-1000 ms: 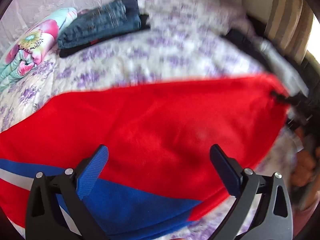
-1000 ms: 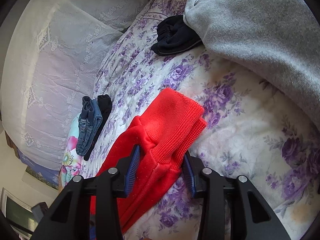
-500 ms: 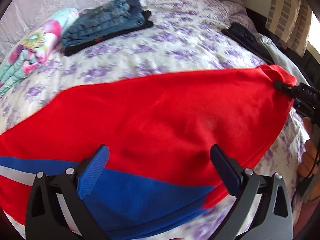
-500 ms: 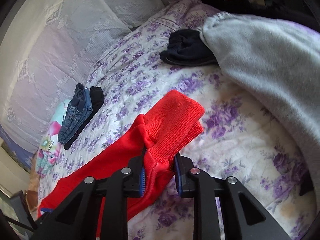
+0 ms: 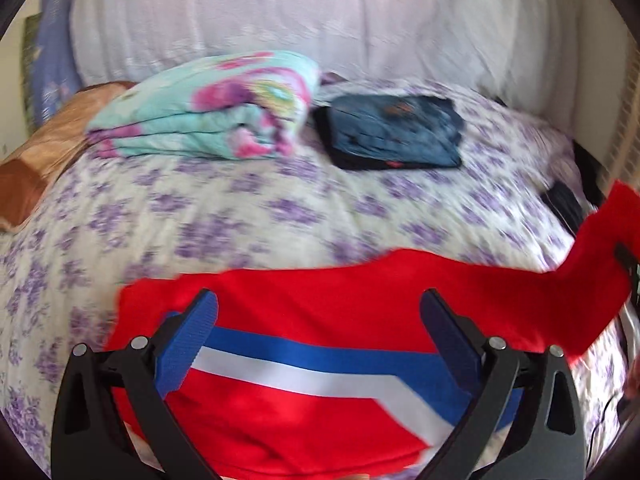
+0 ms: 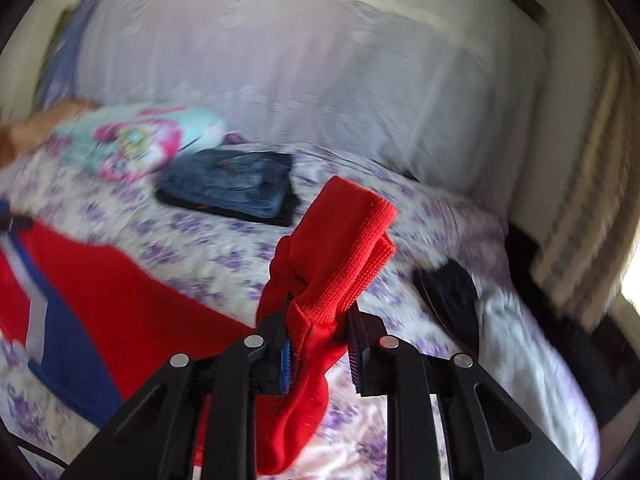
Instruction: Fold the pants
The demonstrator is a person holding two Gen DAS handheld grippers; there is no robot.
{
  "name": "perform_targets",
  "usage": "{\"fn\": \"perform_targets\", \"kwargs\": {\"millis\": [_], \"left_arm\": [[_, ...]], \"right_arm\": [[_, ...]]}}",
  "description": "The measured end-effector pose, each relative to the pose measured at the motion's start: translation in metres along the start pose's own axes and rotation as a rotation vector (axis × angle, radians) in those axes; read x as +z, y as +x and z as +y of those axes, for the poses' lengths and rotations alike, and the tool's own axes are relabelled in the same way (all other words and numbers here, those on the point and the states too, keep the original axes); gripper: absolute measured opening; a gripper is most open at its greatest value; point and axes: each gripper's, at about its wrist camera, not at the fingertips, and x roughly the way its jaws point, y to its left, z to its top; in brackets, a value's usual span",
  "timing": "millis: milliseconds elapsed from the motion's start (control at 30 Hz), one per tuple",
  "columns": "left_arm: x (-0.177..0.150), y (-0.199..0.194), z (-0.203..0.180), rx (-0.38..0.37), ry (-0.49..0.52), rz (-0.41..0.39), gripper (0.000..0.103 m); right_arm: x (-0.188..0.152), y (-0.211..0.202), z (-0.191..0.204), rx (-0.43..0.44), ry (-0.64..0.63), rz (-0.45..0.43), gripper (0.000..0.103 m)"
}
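Observation:
The red pants [image 5: 320,312] with a blue and white stripe lie across the near side of the bed. My left gripper [image 5: 316,320] is open above the striped waist end, jaws wide apart and holding nothing. My right gripper [image 6: 320,320] is shut on the pants' ribbed red leg cuff [image 6: 344,236] and holds it lifted above the bedspread. The rest of the pants [image 6: 120,288] trails down to the left in the right wrist view. The lifted cuff end also shows at the right edge of the left wrist view [image 5: 600,256].
A stack of folded blue jeans [image 5: 396,130] and a folded floral blanket [image 5: 208,108] lie at the back of the bed, by a white lace-covered headboard [image 5: 320,20]. Dark clothing [image 6: 452,292] and a pale grey garment [image 6: 520,344] lie on the right side. The bedspread [image 5: 200,220] is white with purple flowers.
My right gripper has closed fully on the cuff and lifted it, swinging toward the headboard. My left gripper has turned to face the headboard, staying open over the waist end.

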Motion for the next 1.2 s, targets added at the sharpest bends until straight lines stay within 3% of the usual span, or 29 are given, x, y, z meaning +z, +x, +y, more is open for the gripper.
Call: {"fn": "perform_targets", "kwargs": {"millis": [200,267,333,367,433,500,533,600,667,767,833,933,1000,1133,1200], "left_arm": [[-0.005,0.01,0.032,-0.057,-0.11,0.012,0.099],[-0.008,0.013,0.037,-0.076,-0.109,0.031,0.099],[-0.008,0.01,0.041,-0.087,-0.119,0.027,0.099],[-0.008,0.009,0.043,-0.09,-0.123,0.021,0.099],[-0.009,0.005,0.045,-0.103,-0.13,0.01,0.099],[-0.009,0.005,0.042,-0.127,-0.124,0.022,0.099],[-0.009,0.007,0.039,-0.155,-0.116,0.034,0.099],[-0.008,0.01,0.031,-0.214,-0.107,0.064,0.099],[-0.007,0.013,0.016,-0.308,-0.11,0.109,0.099],[-0.004,0.019,-0.006,-0.485,-0.125,0.192,0.099],[-0.003,0.026,-0.021,-0.537,-0.128,0.233,0.098],[-0.006,0.027,-0.024,-0.44,-0.1,0.179,0.097],[-0.007,0.032,-0.017,-0.437,-0.125,0.189,0.097],[-0.011,0.045,-0.004,-0.402,-0.176,0.21,0.097],[-0.012,0.046,0.0,-0.391,-0.177,0.211,0.097]], "right_arm": [[-0.011,0.011,0.108,0.015,-0.446,0.018,0.022],[-0.026,0.021,0.137,0.07,-0.587,0.084,0.029],[-0.033,0.021,0.147,0.151,-0.624,0.13,0.046],[-0.035,0.017,0.148,0.175,-0.636,0.134,0.048],[-0.03,0.004,0.139,0.251,-0.6,0.15,0.058],[-0.018,-0.009,0.111,0.417,-0.436,0.191,0.063],[-0.013,-0.013,0.099,0.458,-0.355,0.199,0.063],[-0.003,-0.016,0.064,0.522,-0.159,0.206,0.062],[0.005,-0.014,0.05,0.534,-0.058,0.18,0.061],[0.002,-0.008,0.06,0.529,-0.12,0.151,0.047],[-0.001,0.006,0.073,0.529,-0.206,0.169,0.038],[-0.005,0.028,0.092,0.506,-0.301,0.176,0.038],[-0.007,0.032,0.096,0.506,-0.335,0.155,0.046],[-0.006,0.035,0.097,0.51,-0.357,0.157,0.046],[-0.005,0.033,0.097,0.554,-0.359,0.156,0.046]]}}
